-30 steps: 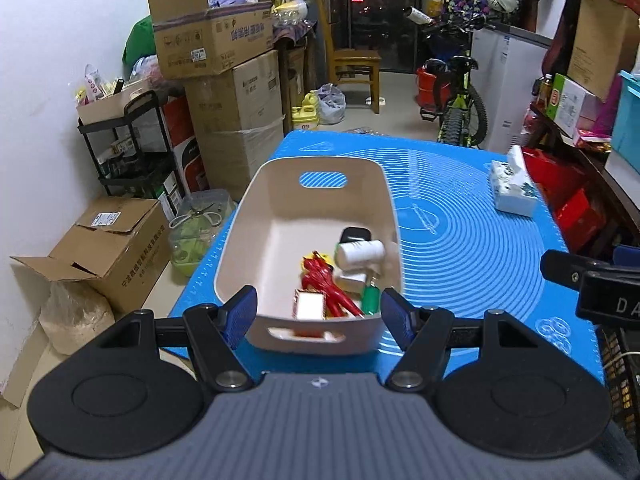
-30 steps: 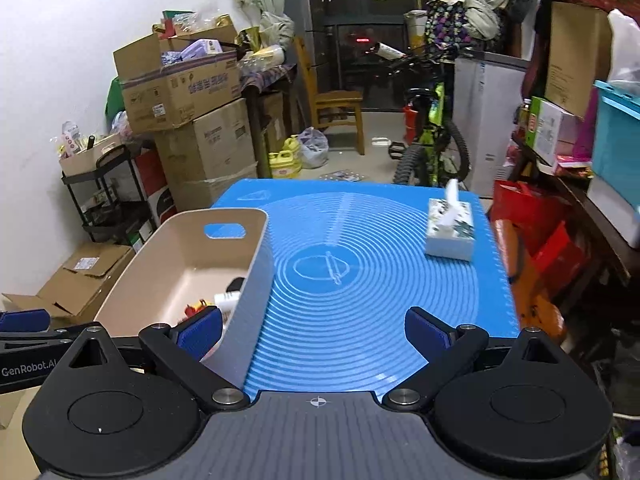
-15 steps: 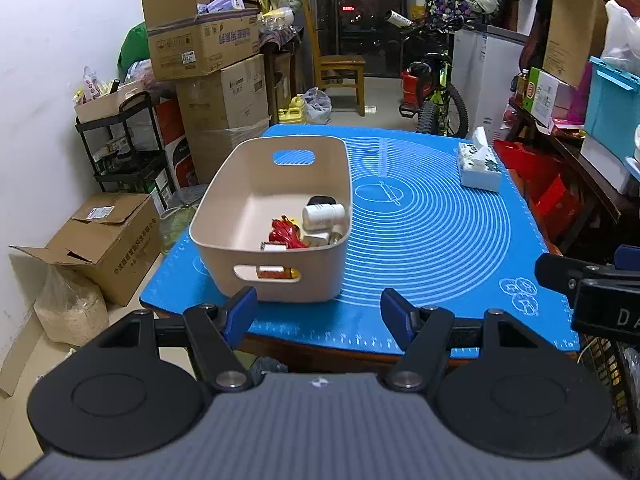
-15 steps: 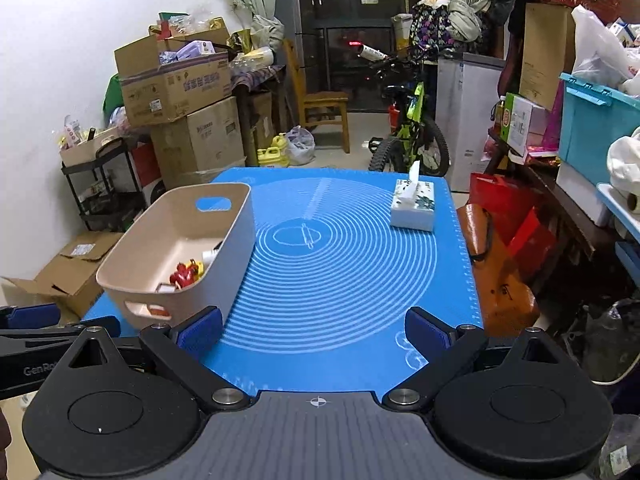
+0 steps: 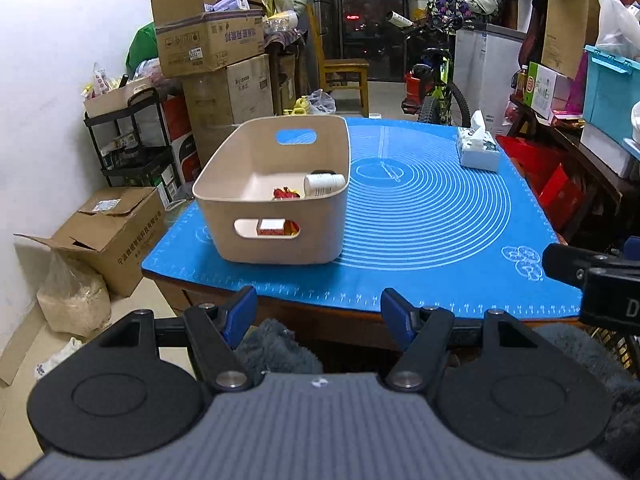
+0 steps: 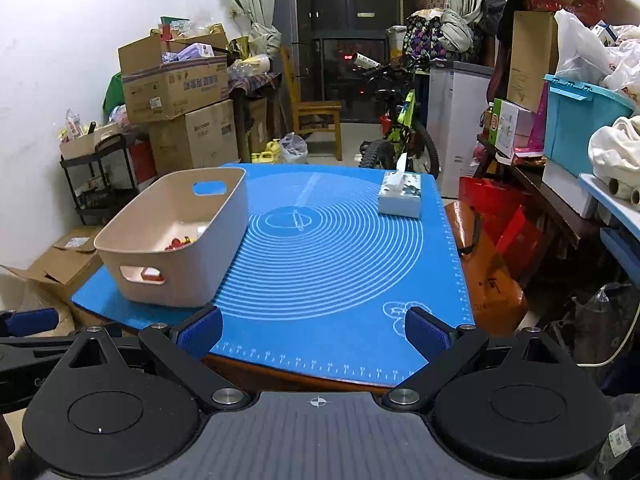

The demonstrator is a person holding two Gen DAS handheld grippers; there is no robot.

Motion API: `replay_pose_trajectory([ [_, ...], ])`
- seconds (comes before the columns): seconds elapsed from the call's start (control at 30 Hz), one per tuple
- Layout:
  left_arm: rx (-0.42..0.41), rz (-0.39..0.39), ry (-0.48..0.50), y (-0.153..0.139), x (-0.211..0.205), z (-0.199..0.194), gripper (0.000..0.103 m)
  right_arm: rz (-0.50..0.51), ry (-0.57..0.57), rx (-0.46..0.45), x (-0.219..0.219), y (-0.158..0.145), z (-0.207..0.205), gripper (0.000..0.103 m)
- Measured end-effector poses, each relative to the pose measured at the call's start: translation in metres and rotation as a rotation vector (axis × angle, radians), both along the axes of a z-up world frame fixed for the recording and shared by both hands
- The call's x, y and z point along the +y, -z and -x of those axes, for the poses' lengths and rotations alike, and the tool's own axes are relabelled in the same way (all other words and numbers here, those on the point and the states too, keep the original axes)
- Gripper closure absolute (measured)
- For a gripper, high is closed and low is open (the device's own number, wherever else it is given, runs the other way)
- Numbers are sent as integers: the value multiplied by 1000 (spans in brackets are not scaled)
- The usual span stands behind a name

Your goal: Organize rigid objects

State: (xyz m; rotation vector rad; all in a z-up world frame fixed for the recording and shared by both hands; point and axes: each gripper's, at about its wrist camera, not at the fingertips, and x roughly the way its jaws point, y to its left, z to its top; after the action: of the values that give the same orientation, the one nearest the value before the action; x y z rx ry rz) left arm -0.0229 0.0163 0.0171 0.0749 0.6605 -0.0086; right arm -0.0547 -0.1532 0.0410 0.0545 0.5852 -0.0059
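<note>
- While I look along both rigs, the room behind the table is crowded: stacked cardboard boxes (image 5: 212, 40) against the white wall at far left, a wooden chair (image 6: 316, 116) and a bicycle (image 6: 404, 128) at the far end, shelves with a blue storage crate (image 6: 580, 120) on the right.
- Covering the whole tabletop I see a blue mat (image 5: 432, 216) printed with white concentric rings, its near edge ruled like a scale.
- On the mat's near left part sits the beige bin (image 5: 276, 216), upright, with handle cut-outs in its near and far walls.
- Inside the bin lie a white bottle (image 5: 323, 185) on its side by the right wall, red pieces (image 5: 286, 193) beside it, and a small red-and-white box (image 5: 271, 227) visible through the near cut-out.
- A tissue box (image 6: 400, 200) rests at the mat's far right, well apart from the bin.
- My left gripper (image 5: 314, 314) hangs off the table's near edge, jaws spread wide, gripping nothing.
- My right gripper (image 6: 312, 330) hovers over the near edge, equally wide, empty.
</note>
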Motion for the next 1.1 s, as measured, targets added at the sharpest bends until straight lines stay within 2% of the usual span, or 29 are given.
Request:
replay_pose_trajectory([
  [0.23,-19,-7,5,16,4,4,34,-8,8,-28,-2,11,7,6],
  [0.4,-11,19,14,23,7,5,34,-18,21,-32,-4,16,7,6],
  [0.7,2,52,29,25,11,3,33,-18,6,-29,-2,16,5,6],
  [1.1,4,42,24,25,9,4,33,-17,10,-22,-2,19,4,6],
])
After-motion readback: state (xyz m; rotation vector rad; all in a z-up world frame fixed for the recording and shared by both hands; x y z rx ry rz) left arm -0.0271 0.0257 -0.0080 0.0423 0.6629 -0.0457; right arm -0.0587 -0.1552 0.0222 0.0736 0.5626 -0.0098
